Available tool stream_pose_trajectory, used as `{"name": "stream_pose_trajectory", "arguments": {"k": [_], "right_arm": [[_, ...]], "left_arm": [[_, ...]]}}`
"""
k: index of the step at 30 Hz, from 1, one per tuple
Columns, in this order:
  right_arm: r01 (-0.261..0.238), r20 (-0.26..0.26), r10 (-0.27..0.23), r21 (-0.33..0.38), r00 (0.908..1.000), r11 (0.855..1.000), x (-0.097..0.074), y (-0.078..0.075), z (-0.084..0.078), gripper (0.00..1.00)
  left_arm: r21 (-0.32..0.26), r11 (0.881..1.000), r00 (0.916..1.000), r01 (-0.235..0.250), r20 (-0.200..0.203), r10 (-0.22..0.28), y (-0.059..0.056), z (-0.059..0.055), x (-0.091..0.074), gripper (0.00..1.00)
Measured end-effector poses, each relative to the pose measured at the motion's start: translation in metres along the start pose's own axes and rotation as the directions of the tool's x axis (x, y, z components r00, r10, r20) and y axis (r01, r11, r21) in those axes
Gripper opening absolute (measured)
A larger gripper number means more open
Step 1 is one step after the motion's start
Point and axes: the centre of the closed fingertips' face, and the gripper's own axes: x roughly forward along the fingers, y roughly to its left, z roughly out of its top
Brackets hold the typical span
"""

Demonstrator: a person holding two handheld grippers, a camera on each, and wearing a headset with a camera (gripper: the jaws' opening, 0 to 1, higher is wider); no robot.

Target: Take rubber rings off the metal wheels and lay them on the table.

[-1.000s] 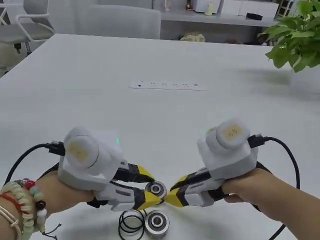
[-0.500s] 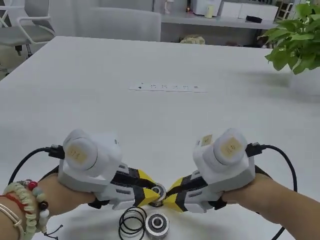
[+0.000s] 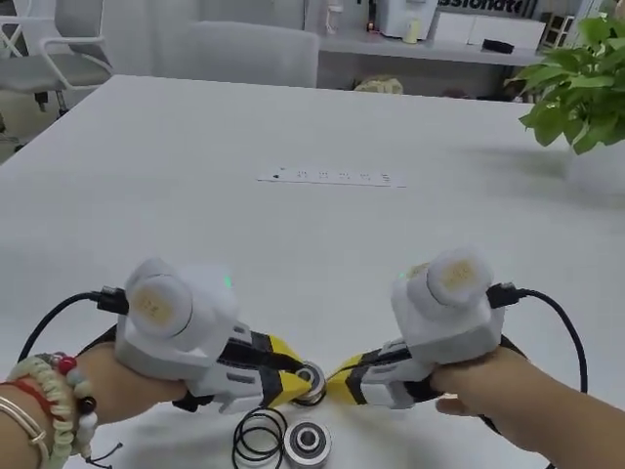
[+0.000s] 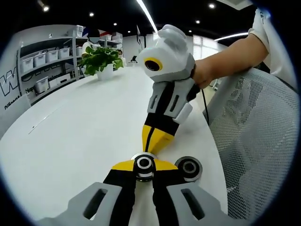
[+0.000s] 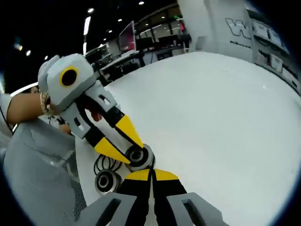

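My left gripper (image 3: 296, 383) is shut on a small metal wheel (image 3: 311, 376) just above the white table (image 3: 322, 254); in the left gripper view its yellow tips (image 4: 123, 165) clamp the wheel (image 4: 144, 164) from both sides. My right gripper (image 3: 338, 377) points in from the right, jaws shut, tips against the wheel's rim (image 5: 139, 155). Whether it pinches a rubber ring is hidden. A second metal wheel (image 3: 308, 442) lies on the table below, beside several loose black rubber rings (image 3: 259, 435).
A flush socket strip (image 3: 332, 178) sits mid-table. A potted plant (image 3: 581, 78) stands at the far right. Grey chairs (image 3: 254, 49) line the far edge. Cables trail from both grippers. A mesh chair (image 4: 263, 141) is close behind the near edge.
The right gripper's tips have slid in against the held wheel, and both grippers sit slightly lower. The loose wheel and rings have not moved.
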Motion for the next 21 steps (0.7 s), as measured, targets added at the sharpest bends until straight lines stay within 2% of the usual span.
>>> {"name": "stream_pose_trajectory", "arguments": {"k": [2, 4, 6, 8, 9, 11, 15, 17, 21], "right_arm": [[-0.013, 0.029, 0.011, 0.091, 0.9995, 0.996, -0.001, -0.001, 0.002, 0.0], [-0.037, 0.043, 0.028, 0.218, 0.9987, 0.975, -0.003, 0.0, 0.002, 0.0], [-0.061, 0.082, 0.04, 0.262, 0.9958, 0.963, -0.006, -0.002, 0.006, 0.0], [-0.099, 0.13, 0.059, 0.322, 0.9897, 0.942, -0.009, 0.0, 0.014, 0.0], [-0.117, 0.137, 0.075, 0.333, 0.9878, 0.936, -0.01, 0.003, 0.015, 0.0], [-0.103, 0.13, 0.065, 0.309, 0.9894, 0.945, -0.01, 0.003, 0.014, 0.0], [-0.1, 0.125, 0.066, 0.286, 0.9899, 0.953, -0.011, 0.006, 0.015, 0.0], [-0.113, 0.129, 0.076, 0.311, 0.9887, 0.944, -0.012, 0.008, 0.015, 0.0], [-0.118, 0.13, 0.082, 0.303, 0.9882, 0.946, -0.012, 0.012, 0.016, 0.0]], "left_arm": [[-0.001, 1.0, 1.0, -0.002, 0.002, 0.002, 0.0, 0.0, 0.0, 0.08], [0.001, 1.0, 1.0, -0.002, 0.004, 0.002, 0.0, 0.0, 0.0, 0.08], [0.002, 1.0, 1.0, -0.002, 0.004, 0.002, 0.0, 0.0, 0.0, 0.08], [0.004, 1.0, 1.0, -0.005, 0.005, 0.005, 0.0, 0.0, 0.0, 0.08], [0.003, 1.0, 1.0, -0.006, 0.006, 0.006, 0.0, 0.0, 0.0, 0.08], [0.004, 1.0, 0.9999, -0.008, 0.007, 0.008, 0.0, 0.0, 0.0, 0.08], [-0.001, 1.0, 0.9999, -0.014, 0.009, 0.014, 0.0, 0.0, -0.001, 0.08], [-0.001, 1.0, 0.9998, -0.019, 0.01, 0.019, -0.001, 0.0, -0.001, 0.08], [-0.001, 1.0, 0.9998, -0.02, 0.008, 0.02, 0.0, 0.0, -0.001, 0.08]]}}
